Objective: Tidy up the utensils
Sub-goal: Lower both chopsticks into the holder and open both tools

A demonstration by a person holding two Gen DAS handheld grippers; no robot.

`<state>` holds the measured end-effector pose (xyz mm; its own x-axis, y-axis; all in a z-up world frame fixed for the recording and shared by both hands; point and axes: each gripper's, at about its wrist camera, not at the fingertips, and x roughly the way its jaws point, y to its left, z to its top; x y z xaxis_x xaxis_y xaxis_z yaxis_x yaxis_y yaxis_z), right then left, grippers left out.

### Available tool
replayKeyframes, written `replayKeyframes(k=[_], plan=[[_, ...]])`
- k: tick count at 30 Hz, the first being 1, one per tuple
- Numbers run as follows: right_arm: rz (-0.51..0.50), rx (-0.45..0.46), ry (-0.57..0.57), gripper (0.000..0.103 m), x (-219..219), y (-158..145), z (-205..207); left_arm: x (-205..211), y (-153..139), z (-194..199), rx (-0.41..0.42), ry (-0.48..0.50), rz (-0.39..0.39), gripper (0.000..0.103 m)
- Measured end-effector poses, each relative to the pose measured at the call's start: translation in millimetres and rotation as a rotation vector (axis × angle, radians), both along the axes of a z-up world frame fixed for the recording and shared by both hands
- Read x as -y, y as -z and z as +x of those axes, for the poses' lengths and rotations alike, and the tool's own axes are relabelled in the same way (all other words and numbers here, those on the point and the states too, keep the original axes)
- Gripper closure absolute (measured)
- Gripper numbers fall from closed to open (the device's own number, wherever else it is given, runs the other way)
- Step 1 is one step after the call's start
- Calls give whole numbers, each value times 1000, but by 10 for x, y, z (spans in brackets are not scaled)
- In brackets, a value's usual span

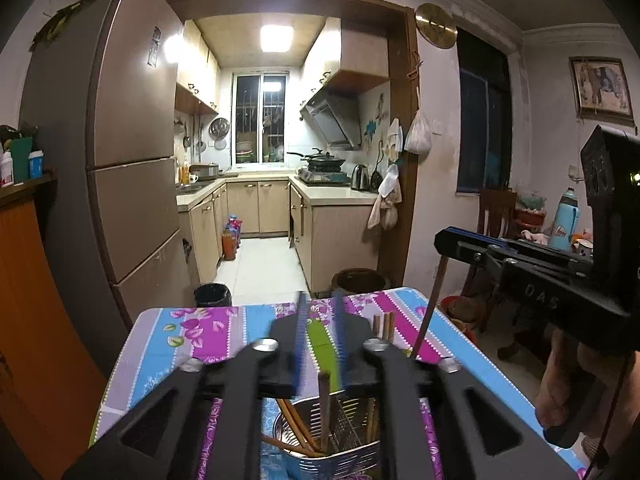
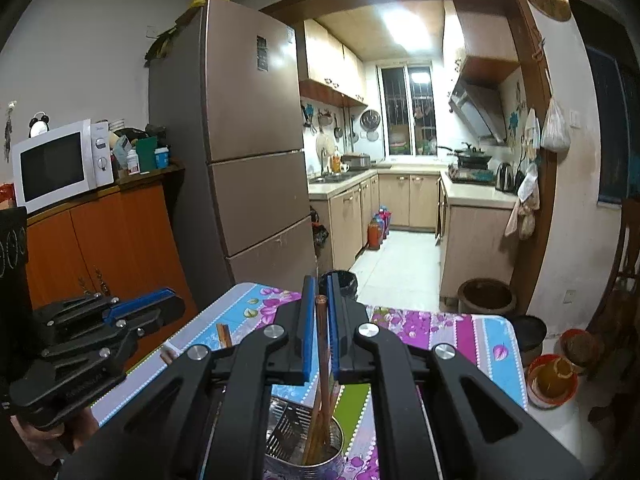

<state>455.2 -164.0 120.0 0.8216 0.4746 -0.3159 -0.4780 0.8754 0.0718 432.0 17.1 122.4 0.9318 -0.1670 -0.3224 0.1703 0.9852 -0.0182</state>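
Brown chopstick (image 2: pixel 321 336) pinched upright in the right gripper (image 2: pixel 320 300), above the metal holder (image 2: pixel 304 446) on the table (image 2: pixel 440 328); left gripper (image 1: pixel 322 320) spread, gripping nothing, over spare chopsticks (image 1: pixel 383 325).

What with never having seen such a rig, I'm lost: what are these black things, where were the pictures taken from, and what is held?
There is no robot here. A person holds a pair of black tongs in each hand, and each pair carries a camera looking along its two fingers. One picture is from the left tongs, the other from the right tongs. Each view also catches the other pair off to one side.

Below is a table with a flowered cloth. On it stands a metal holder with chopsticks inside, and loose chopsticks lie beyond it.

The right tongs grip one chopstick upright over the holder. The left tongs are open and hold nothing.
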Motion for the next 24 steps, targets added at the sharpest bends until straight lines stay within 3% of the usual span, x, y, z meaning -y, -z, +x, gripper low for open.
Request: replayKeyframes(k=[4, 8, 14, 17, 20, 24], plan=[[-1, 3, 3, 97, 12, 5, -21, -44, 26, -16, 3, -11, -1, 67], [10, 16, -1, 74, 61, 7, -126, -41, 27, -66, 11, -16, 4, 58], [17, 31, -30, 63, 148, 51, -444, -33, 28, -296, 43, -18, 25, 44], [13, 45, -51, 60, 241, 113, -750, -33, 76, -618, 73, 3, 46, 41], [0, 71, -82, 52, 345, 233, -1163, -4, 266, -1198, 124, 68, 115, 34], [-6, 66, -120, 39, 450, 477, -1675, 19, 576, -1730, 106, 142, 156, 29]])
